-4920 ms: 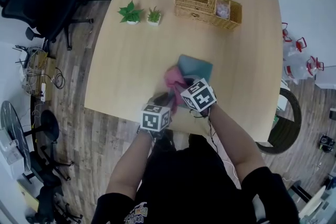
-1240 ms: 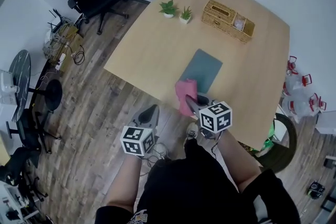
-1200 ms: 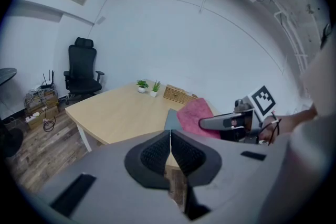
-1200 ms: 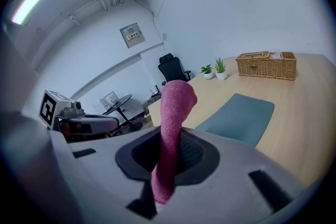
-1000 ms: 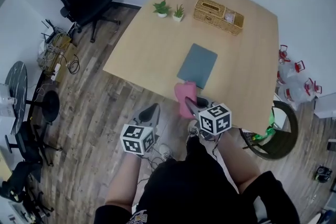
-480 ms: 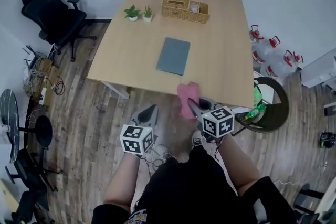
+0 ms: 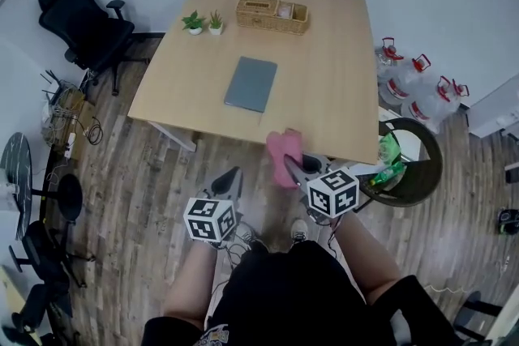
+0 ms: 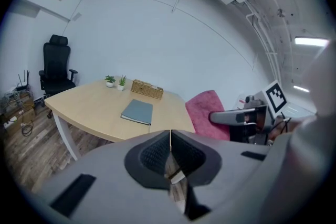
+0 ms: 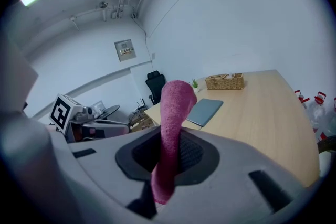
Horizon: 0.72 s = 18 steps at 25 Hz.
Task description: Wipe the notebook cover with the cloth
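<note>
Operator backed from table (image 7: 340,53), notebook (image 7: 250,83) now well apart; right gripper (image 7: 292,166) clamps cloth (image 7: 284,148), left gripper (image 7: 233,174) closed empty; wiping likely over

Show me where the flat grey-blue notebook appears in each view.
Head view: the flat grey-blue notebook lies above centre.
Left gripper view: the notebook lies left of centre.
Right gripper view: the notebook shows right of the pink cloth.
Shared landmark: the woven wicker basket behind it.
</note>
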### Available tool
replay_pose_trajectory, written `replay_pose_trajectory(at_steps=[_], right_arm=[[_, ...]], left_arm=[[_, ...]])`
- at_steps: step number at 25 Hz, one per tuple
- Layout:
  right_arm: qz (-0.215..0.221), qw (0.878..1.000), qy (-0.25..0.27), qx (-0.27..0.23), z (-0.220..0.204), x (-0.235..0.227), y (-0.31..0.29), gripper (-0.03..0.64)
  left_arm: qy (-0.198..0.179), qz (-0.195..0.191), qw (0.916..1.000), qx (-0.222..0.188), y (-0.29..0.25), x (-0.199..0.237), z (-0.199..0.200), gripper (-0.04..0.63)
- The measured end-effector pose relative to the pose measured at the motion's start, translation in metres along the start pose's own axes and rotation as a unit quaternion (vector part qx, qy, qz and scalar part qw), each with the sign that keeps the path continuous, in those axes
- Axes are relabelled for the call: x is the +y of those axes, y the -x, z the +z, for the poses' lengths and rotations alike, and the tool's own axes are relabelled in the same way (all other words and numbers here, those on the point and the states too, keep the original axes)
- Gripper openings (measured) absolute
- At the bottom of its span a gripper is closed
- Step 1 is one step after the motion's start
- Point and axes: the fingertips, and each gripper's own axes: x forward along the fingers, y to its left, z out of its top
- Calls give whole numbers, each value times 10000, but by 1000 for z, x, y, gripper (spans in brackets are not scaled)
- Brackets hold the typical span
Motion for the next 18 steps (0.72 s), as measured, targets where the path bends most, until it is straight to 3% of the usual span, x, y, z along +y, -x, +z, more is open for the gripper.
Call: replay_pose_trajectory(at_steps=[8, 18], right_arm=[[635, 9978, 170, -89, -5, -5, 35, 58], [1085, 9931, 412, -139, -3, 0, 58, 58]], left_arm=[[-128, 422, 9989, -166, 5, -57, -2, 9], [-102, 844, 9953, -456, 20, -87, 0, 9]])
